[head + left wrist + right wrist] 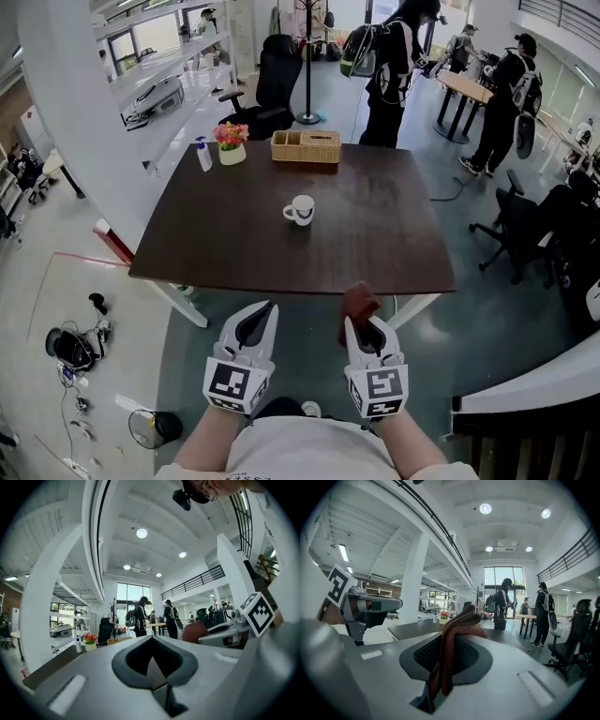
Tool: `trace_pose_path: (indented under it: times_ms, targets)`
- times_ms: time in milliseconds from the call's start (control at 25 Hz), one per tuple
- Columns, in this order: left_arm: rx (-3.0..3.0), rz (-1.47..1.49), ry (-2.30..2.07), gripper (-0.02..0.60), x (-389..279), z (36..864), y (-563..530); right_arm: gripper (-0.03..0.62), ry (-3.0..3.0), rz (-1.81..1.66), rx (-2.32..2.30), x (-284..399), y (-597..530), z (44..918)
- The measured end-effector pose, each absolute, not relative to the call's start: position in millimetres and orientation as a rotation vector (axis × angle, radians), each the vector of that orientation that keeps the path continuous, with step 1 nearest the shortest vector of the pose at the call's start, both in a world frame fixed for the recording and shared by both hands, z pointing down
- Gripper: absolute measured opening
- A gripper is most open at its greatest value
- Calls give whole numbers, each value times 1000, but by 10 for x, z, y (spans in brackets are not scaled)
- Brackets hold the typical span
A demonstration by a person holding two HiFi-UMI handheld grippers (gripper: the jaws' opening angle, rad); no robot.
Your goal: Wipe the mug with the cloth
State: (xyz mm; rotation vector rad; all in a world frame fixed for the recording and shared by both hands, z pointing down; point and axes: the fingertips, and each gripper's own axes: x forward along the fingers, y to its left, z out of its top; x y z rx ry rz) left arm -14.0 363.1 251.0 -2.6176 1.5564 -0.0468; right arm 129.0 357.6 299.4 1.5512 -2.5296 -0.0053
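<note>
Right gripper (364, 330) has the cloth (358, 301). Its fingers (515, 667) are clamped on a bunched fold of reddish-brown fabric, with a wad poking out past the tips. That fits the job, since the free wad up front is the wiping face. The fold runs well down between the fingers, so I'd guess it won't pull out under rubbing.

Left gripper (255, 323): fingers (89, 677) closed together, nothing between them. Its own view shows only the seam and the dark pads.

Both grippers sit side by side, close to the body, off the near edge of the surface (375, 244) and over the floor. Neither is near the mug.

Mug (300, 211): white, upright, alone mid-surface, handle apparently toward the left. It's well apart from the wooden tray (306, 146), flower pot (231, 142) and spray bottle (203, 155) along the far edge, so there's free access all round.

Read: wiping not started, this is a carry/approach pose.

The left probably has to open and brace the mug by the wall or handle, while the right brings the wad onto the wall.

Risk: a light mug on a smooth surface skates or tips if wiped unbraced.
</note>
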Motion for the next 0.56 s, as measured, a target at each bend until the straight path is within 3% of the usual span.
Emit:
trace_pose_path:
  times_ms: [560]
  targets:
    - [-2620,-65,1533,0,-129,2514,3627,78,-2520,1,1548,1268,3557,2982]
